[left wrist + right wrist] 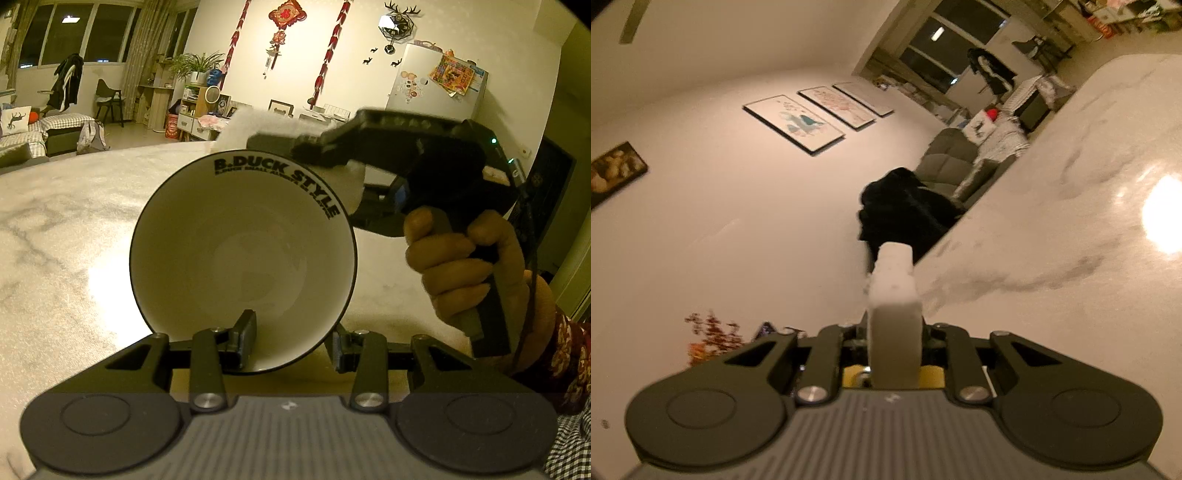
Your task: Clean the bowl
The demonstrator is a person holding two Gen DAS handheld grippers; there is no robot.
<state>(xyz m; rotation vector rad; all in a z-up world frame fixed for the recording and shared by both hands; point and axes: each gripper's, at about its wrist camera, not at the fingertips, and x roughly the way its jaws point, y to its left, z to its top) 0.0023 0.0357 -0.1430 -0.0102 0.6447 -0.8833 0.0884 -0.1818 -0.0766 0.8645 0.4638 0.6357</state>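
Two grippers engaged: your left gripper point(288, 345) clamps the white bowl point(242, 258) by its rim, tilted open toward you above the marble counter point(66, 236). Right gripper point(894, 332) pinches a white sponge point(894, 295) beyond the rim. Wiping stage; bring sponge inside.

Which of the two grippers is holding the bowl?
The left gripper: its fingers straddle the bowl rim, one inside and one outside. The right gripper is shut on a white sponge instead.

The hand-held gripper point(894, 332) clamps a white sponge point(894, 295) beside the marble table point(1071, 221).
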